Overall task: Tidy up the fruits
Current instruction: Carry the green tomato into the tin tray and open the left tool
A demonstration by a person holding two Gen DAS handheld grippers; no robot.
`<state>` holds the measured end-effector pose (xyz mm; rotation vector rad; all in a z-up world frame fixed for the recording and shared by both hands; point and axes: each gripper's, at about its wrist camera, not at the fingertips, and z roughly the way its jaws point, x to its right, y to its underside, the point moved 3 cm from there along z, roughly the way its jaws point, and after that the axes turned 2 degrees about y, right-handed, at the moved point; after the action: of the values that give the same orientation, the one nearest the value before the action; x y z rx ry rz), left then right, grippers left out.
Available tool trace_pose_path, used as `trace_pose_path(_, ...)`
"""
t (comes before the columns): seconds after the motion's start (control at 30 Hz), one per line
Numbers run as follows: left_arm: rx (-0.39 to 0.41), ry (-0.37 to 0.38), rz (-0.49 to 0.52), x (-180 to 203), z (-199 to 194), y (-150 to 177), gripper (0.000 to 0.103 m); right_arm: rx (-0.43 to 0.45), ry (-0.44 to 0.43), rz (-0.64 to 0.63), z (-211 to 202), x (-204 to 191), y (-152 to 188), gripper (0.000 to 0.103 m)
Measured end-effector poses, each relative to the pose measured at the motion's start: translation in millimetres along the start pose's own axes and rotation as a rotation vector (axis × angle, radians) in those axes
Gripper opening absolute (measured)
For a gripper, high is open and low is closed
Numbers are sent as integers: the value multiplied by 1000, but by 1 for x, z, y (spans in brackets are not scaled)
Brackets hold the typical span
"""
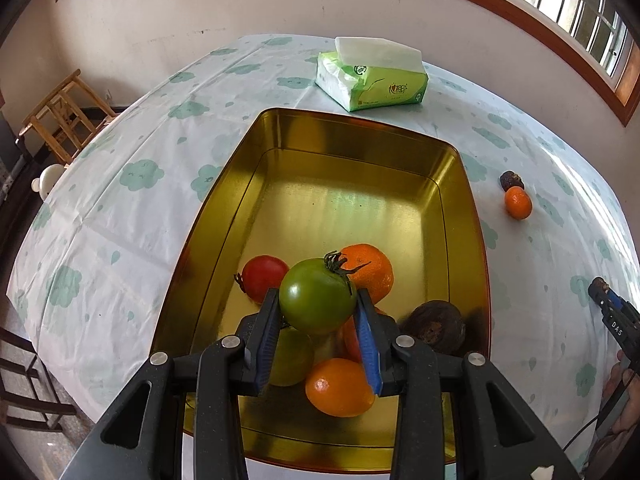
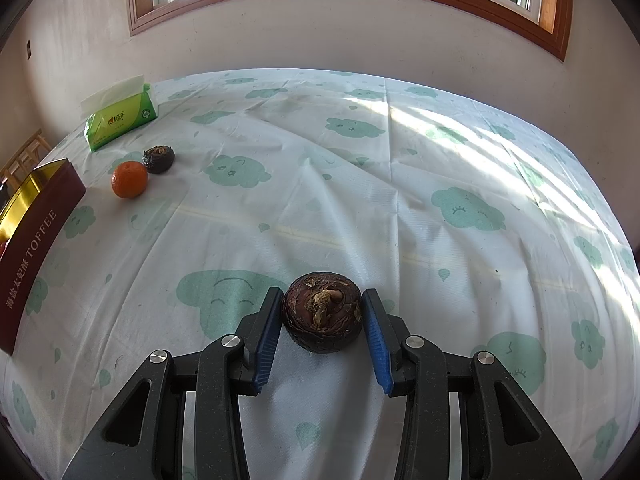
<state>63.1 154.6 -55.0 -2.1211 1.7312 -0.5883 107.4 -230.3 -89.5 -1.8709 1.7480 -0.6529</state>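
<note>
The left gripper point(image 1: 317, 306) clamps a green tomato point(image 1: 317, 296) between its blue pads, holding it above the near end of the gold tin point(image 1: 280, 132). Under and around the tomato, inside the tin, lie a red tomato point(image 1: 264, 278), an orange point(image 1: 370, 270), a second orange point(image 1: 338, 386) nearer the camera, a yellow-green fruit point(image 1: 290, 354) and a dark brown fruit point(image 1: 434, 326) against the tin's right wall. The far half of the tin is bare metal. Right of the tin, on the cloud-print cloth point(image 1: 132, 216), a small orange point(image 1: 517, 202) touches a dark fruit point(image 1: 511, 179); a tissue pack point(image 1: 372, 76) sits beyond the tin's far end. The right gripper point(image 2: 322, 314) has its pads on either side of a brown fruit point(image 2: 322, 312) that rests on the cloth; the pads appear to touch it, gripping it, well right of the tin. In the right wrist view the tin's red side reads TOFFEE.
</note>
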Motion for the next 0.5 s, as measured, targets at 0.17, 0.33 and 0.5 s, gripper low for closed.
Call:
trace_pose_path(0.17, -2, -9, 12, 0, 3, 3, 32, 0, 0, 0, 0, 0, 0, 41)
trace_pose_path(0.33, 1, -28, 24, -1, 3, 4, 32, 0, 1, 0, 0, 0, 0, 41)
trace_pose_path(0.5, 3, -47, 32, -3, 4, 4, 33, 0, 1, -1, 0, 0, 0, 42)
